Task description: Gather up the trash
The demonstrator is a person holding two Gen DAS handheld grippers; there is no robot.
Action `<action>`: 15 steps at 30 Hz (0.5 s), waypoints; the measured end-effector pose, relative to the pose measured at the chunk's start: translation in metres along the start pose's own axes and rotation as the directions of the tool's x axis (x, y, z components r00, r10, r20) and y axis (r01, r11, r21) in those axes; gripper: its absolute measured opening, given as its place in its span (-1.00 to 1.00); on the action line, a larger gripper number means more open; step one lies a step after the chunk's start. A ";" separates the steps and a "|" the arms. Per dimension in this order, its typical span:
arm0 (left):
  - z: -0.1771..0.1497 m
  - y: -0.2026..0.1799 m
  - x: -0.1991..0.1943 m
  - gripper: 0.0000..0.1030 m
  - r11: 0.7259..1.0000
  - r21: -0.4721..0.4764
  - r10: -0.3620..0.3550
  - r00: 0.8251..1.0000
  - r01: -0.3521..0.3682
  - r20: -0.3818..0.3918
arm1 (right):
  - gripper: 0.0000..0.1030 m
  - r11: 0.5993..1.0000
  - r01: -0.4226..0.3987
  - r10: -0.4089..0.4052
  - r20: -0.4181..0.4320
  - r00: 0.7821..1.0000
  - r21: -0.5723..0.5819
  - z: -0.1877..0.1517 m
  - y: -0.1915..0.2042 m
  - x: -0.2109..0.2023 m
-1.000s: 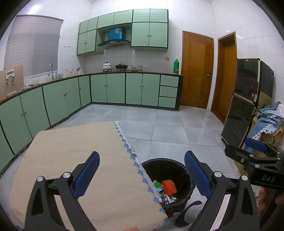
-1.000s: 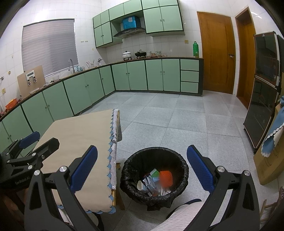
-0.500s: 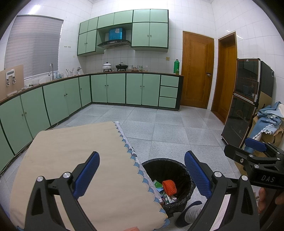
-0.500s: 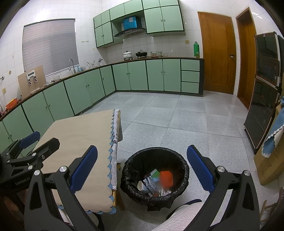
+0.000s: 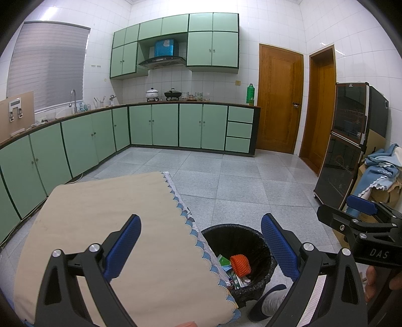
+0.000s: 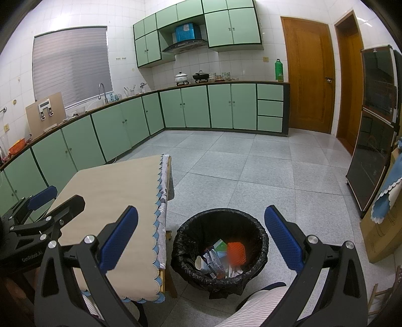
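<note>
Right wrist view shows "GenRoboAI" written on the left gripper; left wrist view shows "DAS" on the right gripper. Both have fingers wide apart, holding nothing. Trash sits in the black bin below, beside a cloth-covered table on grey floor tiles.

Walls: white tile.
Floor: grey speckled tiles.
Cabinets: pale green doors with dark trim, running in an L along two walls; matching wall units above a hood.
Window: left wall, grey blind down.
Doors: two, brown wood, right of the cabinets.
Glass cabinet: dark, against the right wall.
Light: bright, even.
</note>
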State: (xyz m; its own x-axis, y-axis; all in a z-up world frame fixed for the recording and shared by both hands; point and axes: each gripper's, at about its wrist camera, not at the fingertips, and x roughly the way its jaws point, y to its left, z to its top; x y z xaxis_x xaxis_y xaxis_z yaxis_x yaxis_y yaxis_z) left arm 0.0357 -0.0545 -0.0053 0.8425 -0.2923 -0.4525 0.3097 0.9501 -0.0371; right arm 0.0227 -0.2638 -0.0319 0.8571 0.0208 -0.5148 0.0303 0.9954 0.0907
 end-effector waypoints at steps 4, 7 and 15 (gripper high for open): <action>0.000 0.000 0.000 0.83 1.000 0.000 0.001 1.000 -0.001 0.001 | 0.90 1.000 -0.001 0.001 -0.001 1.000 -0.001 0.001 0.001 0.001; 0.000 0.000 0.000 0.83 1.000 0.001 0.000 1.000 0.000 -0.001 | 0.90 1.000 0.000 0.000 -0.001 1.000 0.000 0.000 0.002 0.001; -0.001 0.000 0.001 0.83 1.000 0.000 0.002 1.000 -0.002 -0.002 | 0.90 1.000 -0.001 0.001 -0.004 1.000 -0.006 0.002 0.005 0.005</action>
State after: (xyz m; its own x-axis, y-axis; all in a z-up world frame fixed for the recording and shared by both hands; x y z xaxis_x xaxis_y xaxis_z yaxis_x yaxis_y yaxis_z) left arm 0.0358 -0.0545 -0.0062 0.8423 -0.2901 -0.4542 0.3079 0.9507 -0.0363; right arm 0.0283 -0.2587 -0.0324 0.8551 0.0219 -0.5180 0.0268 0.9959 0.0864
